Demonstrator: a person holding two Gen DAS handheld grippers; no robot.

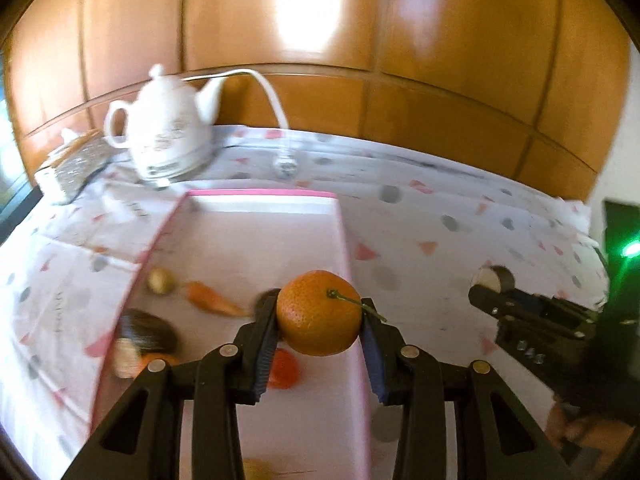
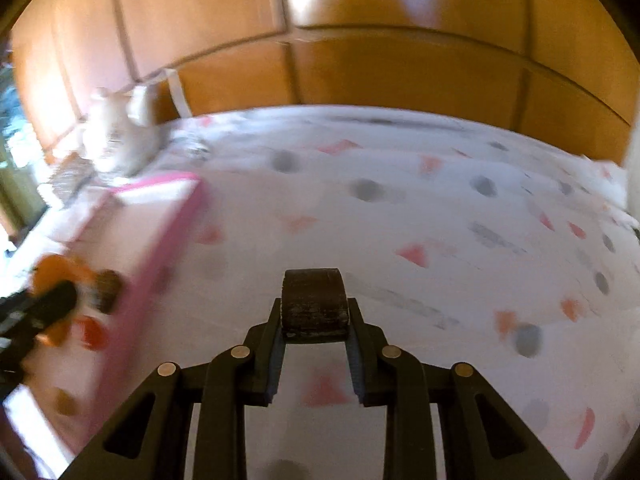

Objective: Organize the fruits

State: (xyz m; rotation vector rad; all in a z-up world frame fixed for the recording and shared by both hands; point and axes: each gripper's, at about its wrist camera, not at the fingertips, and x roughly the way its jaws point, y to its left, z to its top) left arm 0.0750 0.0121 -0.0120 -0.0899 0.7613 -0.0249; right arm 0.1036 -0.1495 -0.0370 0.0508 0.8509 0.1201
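Left tool [image 1: 320, 320] grips the mandarin [image 1: 319, 312] over the pink tray's [image 1: 344, 232] right edge; right tool [image 2: 314, 320] clamps a dark cut piece [image 2: 313, 303] above the desk [image 2: 440, 216]. Carry both steadily, level, and release only when low.

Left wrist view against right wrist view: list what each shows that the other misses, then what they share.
Only the left wrist view: the carrot, a pale round piece and a dark fruit in the tray.
Only the right wrist view: the broad dark side of the slice the right gripper holds.
Both: the orange in the left gripper, the pink-rimmed tray, the white teapot, the patterned tablecloth.
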